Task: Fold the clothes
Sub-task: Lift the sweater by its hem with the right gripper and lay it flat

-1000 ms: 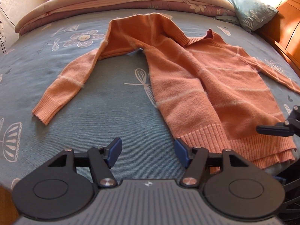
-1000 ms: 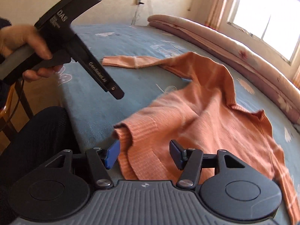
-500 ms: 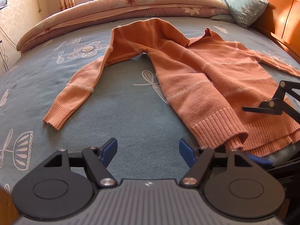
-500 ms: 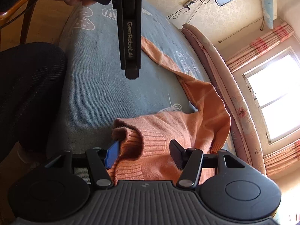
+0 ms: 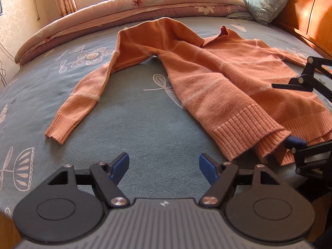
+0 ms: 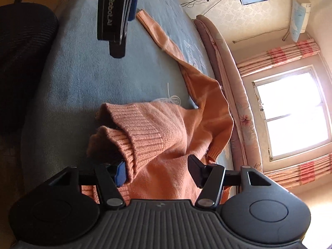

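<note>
An orange knitted sweater [image 5: 217, 78] lies spread on the blue flowered bed sheet [image 5: 134, 128], one sleeve [image 5: 83, 101] stretched out to the left. My left gripper [image 5: 164, 166] hovers over bare sheet just left of the ribbed hem [image 5: 249, 132], jaws open and holding nothing. My right gripper [image 6: 158, 171] is turned on its side at the hem's near corner. One blue pad [image 6: 121, 173] sits under the lifted ribbing and the other finger stands above the cloth, so the jaws straddle the hem without pressing it. In the left wrist view the right gripper [image 5: 284, 114] enters from the right edge.
A rolled flowered quilt [image 5: 145, 2] runs along the far side of the bed, with a pillow [image 5: 261, 2] and a wooden headboard [image 5: 311, 10] at the right. A person's dark-clad leg [image 6: 20, 51] is beside the bed's near edge. Behind the quilt is a window [image 6: 290, 112].
My right gripper rolled onto its side and sank to the hem, which now gapes open around its lower pad. The left jaws widened a little.
</note>
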Tool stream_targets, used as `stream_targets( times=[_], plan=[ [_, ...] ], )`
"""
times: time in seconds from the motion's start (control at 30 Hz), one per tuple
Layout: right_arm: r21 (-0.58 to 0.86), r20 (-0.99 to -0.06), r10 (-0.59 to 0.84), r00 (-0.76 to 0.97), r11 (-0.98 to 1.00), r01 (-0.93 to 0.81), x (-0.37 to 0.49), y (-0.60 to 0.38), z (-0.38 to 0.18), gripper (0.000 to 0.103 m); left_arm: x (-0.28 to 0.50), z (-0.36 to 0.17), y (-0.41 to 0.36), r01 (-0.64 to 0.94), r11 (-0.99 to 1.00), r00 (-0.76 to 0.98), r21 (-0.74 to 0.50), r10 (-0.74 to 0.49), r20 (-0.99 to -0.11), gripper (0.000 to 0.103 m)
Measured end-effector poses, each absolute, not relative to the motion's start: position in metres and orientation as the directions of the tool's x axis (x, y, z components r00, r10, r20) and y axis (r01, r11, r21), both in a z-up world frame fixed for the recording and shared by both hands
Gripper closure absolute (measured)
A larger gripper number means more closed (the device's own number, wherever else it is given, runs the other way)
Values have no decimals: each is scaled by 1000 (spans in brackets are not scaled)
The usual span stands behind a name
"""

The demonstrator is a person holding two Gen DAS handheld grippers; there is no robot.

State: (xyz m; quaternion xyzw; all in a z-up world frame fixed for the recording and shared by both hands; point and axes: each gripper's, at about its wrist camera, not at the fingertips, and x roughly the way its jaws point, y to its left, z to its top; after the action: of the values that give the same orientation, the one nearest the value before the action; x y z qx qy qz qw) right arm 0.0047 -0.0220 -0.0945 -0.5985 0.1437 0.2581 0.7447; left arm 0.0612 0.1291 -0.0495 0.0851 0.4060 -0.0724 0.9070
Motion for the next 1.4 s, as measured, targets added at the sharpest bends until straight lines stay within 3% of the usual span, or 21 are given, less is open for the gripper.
stream_targets(
  times=[0.17, 0.23, 0.27, 0.3, 0.57, 0.87, 1.03, 1.2, 1.23, 1.37, 1.4],
  plan=[
    [-869, -461, 281, 842, 50, -493, -2, -6, -118, 40, 53, -45, 129, 214, 971, 671, 105, -68, -739, 28],
    [-898, -419, 291, 860, 4, -439, -2, -4, -129, 60, 49, -44, 130, 215, 970, 675, 111, -66, -735, 27],
    [-909, -401, 287, 870, -9, -416, 0, -4, -131, 83, 46, -44, 131, 222, 969, 677, 112, -70, -732, 26],
    [-908, -398, 290, 870, 13, -420, 1, -5, -127, 93, 44, -45, 132, 228, 967, 680, 114, -75, -730, 26],
    [-689, -478, 280, 832, 468, -554, 44, -23, -28, 94, 34, -49, 103, 393, 902, 729, 179, -186, -659, 25],
    [-357, -603, 350, 717, 685, -635, 79, -51, 17, 94, 45, -77, 17, 342, 692, 928, 636, -143, -343, 25],
    [-305, -613, 349, 709, 723, -620, 89, -59, 22, 94, 71, -111, -7, 280, 639, 952, 716, -91, -292, 24],
    [-250, -617, 361, 699, 752, -610, 99, -71, 28, 94, 94, -105, -12, 204, 715, 970, 669, -58, -234, 25],
    [-241, -619, 366, 695, 754, -611, 101, -73, 28, 94, 97, -101, -12, 190, 736, 974, 650, -58, -219, 28],
    [-224, -628, 369, 685, 757, -614, 103, -78, 24, 94, 106, -92, -2, 165, 775, 972, 610, -21, -235, 66],
    [-221, -628, 373, 682, 756, -617, 103, -79, 23, 94, 105, -91, 3, 155, 784, 972, 601, -12, -235, 69]
  ],
)
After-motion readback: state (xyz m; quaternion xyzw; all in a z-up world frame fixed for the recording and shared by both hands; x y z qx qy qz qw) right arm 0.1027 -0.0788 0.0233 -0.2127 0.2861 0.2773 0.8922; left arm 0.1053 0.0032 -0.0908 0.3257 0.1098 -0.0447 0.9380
